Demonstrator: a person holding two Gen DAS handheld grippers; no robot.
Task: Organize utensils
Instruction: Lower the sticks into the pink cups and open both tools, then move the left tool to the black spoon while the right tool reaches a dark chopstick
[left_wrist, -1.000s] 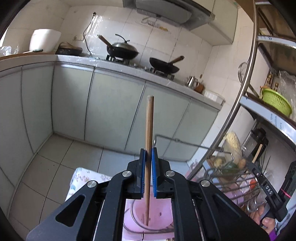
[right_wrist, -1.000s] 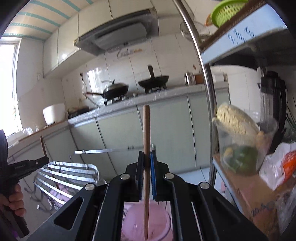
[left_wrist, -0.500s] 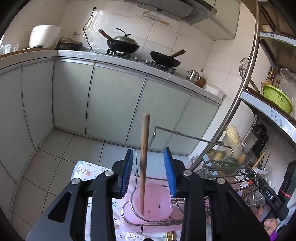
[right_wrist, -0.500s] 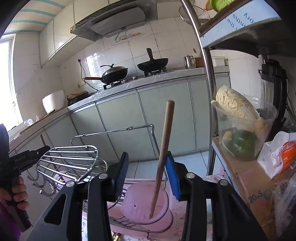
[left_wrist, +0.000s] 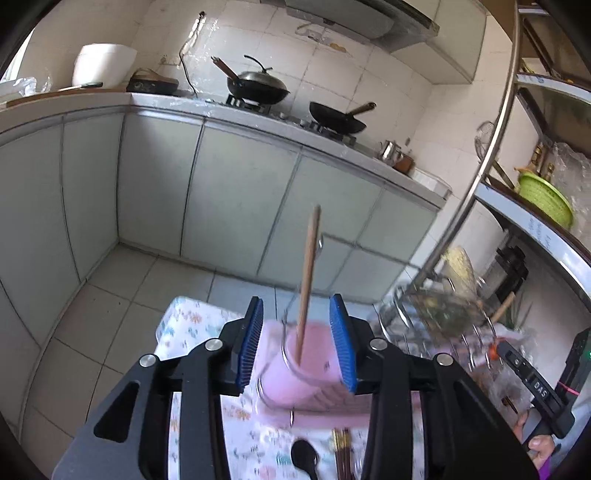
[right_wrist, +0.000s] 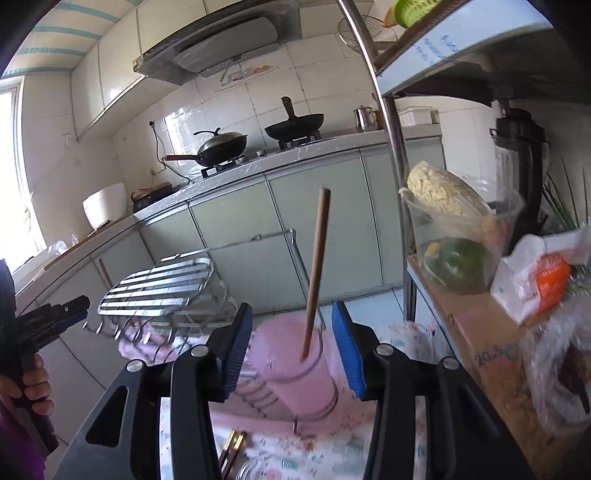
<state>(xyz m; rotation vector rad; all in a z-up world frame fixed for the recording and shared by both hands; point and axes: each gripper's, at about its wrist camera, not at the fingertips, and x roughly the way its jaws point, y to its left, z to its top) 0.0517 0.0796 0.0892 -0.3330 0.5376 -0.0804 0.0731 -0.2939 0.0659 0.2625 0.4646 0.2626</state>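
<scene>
Both sets of fingers are spread and still opening, with nothing pinched. In the left wrist view the left gripper (left_wrist: 297, 347) has its blue-padded fingers (left_wrist: 251, 347) apart on either side of a wooden chopstick (left_wrist: 308, 280), which touches neither pad; it stands tilted between them, just ahead, its lower end inside a pink utensil cup (left_wrist: 295, 373) ringed by a wire holder (left_wrist: 286, 354). Below the fingers, nearer the camera, a black spoon (left_wrist: 304, 456) and a bundle of dark chopsticks (left_wrist: 341, 454) lie on the floral cloth (left_wrist: 184, 332) covering the bench. To the right of the fingers a wire drying rack (left_wrist: 436, 317) appears blurred, and at the far right edge the person's hand (left_wrist: 541, 443) grips the other tool. In the right wrist view the right gripper (right_wrist: 291, 350) likewise shows its fingers (right_wrist: 349, 354) parted around the same leaning stick (right_wrist: 317, 269), clear of both pads, its tip down in the pink cup (right_wrist: 295, 369). Left of these fingers stands the metal rack (right_wrist: 159, 284), and beyond it, at the left edge, a hand (right_wrist: 35, 384) holds the left tool. Right of the fingers a cardboard box (right_wrist: 487, 343) carries a clear tub of food (right_wrist: 458, 240).
</scene>
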